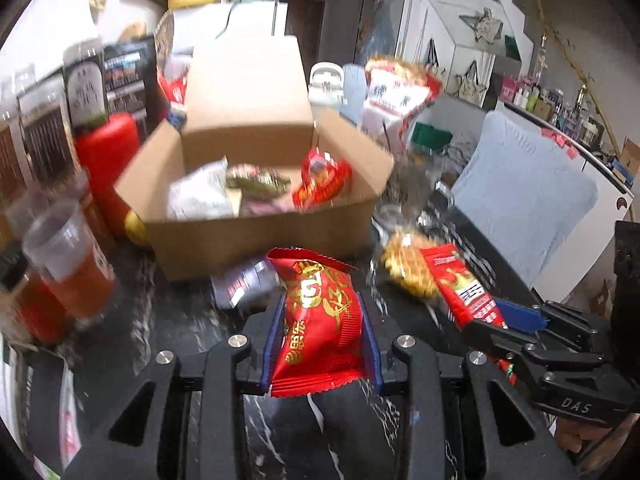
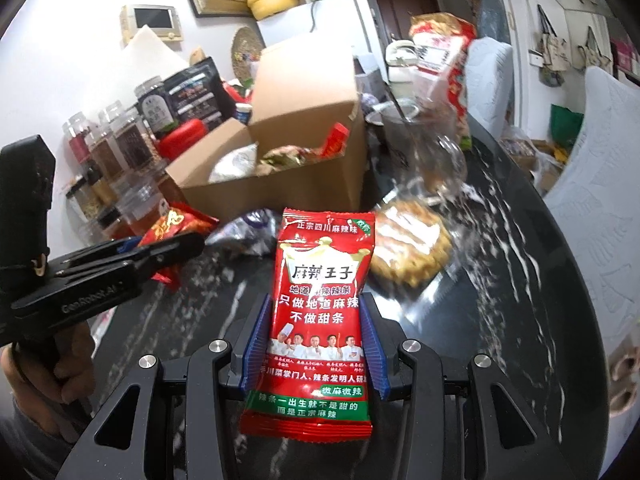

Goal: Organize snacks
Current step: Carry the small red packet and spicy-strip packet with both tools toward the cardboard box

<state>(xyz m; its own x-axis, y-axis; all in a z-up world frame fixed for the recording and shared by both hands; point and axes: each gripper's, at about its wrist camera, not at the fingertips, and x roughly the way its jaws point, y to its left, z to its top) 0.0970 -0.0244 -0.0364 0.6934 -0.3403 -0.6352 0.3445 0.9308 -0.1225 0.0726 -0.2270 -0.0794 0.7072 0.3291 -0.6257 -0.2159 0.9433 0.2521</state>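
Both tools clamp red snack packets [image 1: 320, 320] [image 2: 320, 312] before the cardboard box [image 1: 256, 232].

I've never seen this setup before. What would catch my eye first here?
Two bright red snack packets, one clamped in each gripper: the gold-printed packet in the left gripper, the spicy-strip packet in the right gripper. Behind them, an open cardboard box already holding snacks sits on the black marbled table.

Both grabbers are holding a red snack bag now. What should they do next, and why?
Probably carry the left gripper with its red and gold packet forward over the open cardboard box, since other snacks already lie inside and the right gripper holds another packet.
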